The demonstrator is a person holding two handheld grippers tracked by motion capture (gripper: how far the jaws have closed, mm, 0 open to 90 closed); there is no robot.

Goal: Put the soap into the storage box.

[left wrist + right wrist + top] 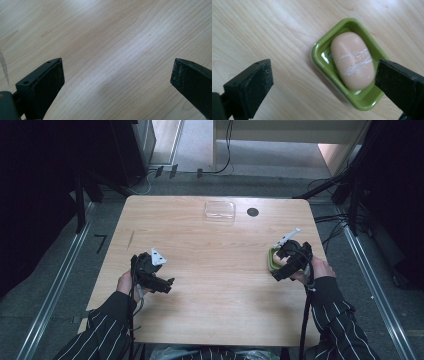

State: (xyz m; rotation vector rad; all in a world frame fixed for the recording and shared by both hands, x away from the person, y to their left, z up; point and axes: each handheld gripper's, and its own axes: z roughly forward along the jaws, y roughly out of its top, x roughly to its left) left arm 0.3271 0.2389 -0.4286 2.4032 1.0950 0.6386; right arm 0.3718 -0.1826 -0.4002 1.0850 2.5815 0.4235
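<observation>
At the right of the right gripper view the pink soap bar [352, 60] lies in its green dish [322, 58], so the right gripper [322, 82], jaws wide and empty, should centre over it before closing gently, while the left gripper [117, 80] waits wide open; no writing is readable.

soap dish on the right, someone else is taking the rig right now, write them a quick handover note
Right gripper: jaws wide open, holding nothing, hovering over the green soap dish; one jaw overlaps the dish's far edge in the right gripper view.
Left gripper: jaws open, empty, above bare wooden table.
Things: the peach soap bar lies inside the dish, near the table's right edge. A clear plastic lid or tray sits at the far middle of the table, a small dark round spot beside it.
Done: nothing gripped yet.
Left: probably close the right gripper on the soap or dish; where it goes is unclear.
</observation>
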